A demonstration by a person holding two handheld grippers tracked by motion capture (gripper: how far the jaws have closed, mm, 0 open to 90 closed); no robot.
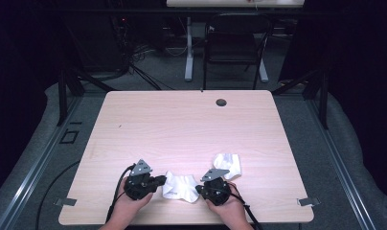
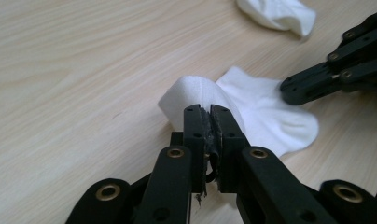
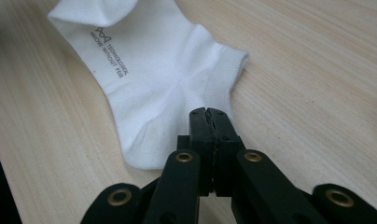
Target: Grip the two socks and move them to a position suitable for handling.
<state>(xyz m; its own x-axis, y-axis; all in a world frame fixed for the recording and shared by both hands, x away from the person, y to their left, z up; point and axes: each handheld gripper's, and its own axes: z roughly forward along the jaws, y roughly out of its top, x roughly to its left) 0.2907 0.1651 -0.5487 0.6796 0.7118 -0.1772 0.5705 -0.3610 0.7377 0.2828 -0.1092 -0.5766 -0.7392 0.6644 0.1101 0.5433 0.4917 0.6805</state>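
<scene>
Both grippers work 1 white sock (image 1: 180, 187) lying at the near edge of the bench (image 1: 182, 124), between them. The left gripper (image 2: 209, 122) has its fingers clenched on a raised fold at the sock's left end. The right gripper (image 3: 209, 122) has its fingers pressed together at the sock's right edge; whether cloth is caught there, I cannot tell. This looks like gripping to spread or fold; next comes a coordinated lift or pull. Count: 2 socks, the second sock (image 1: 228, 165) just beyond the right gripper; 2 grippers.
</scene>
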